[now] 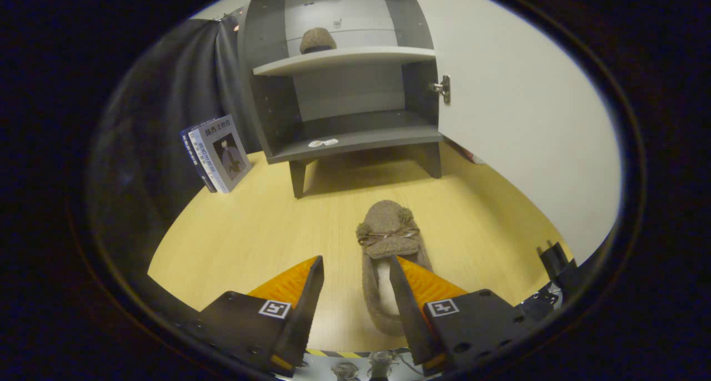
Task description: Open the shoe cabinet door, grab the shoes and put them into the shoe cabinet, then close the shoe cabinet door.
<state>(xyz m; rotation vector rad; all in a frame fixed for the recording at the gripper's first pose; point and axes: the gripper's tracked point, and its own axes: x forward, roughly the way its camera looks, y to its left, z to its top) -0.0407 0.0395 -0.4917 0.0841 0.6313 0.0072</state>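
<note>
Shoe cabinet (344, 92) standing grey and open at the far side of the wooden floor (233, 242), its white door (516, 109) swung wide to the right on a metal hinge (442, 88); so the opening step judged done. One slipper (318, 40) already resting on the upper shelf (344, 59), toe outward, near the shelf's middle; lower shelf (355, 139) bare apart from a small sticker (323, 143). Second slipper (389, 259) lying on the floor in front of the cabinet, well apart from it, toe pointing toward the cabinet, heel toward the camera. Brown, fuzzy, soft-looking, with a thin bow across the vamp and two small pompoms beside it; likely to squash under a pinch, so best taken by the collar or side wall. Gripper (355, 309) spread wide, nothing clamped; right finger (408, 309) overlapping the slipper's opening, left finger (303, 309) over bare floor beside it, contact impossible to confirm. Remaining, by judgement: grasping this slipper, carrying it to a shelf, then shutting the door. Two books (216, 153) leaning against the dark curtain (166, 92) left of the cabinet, clear of the path.
</note>
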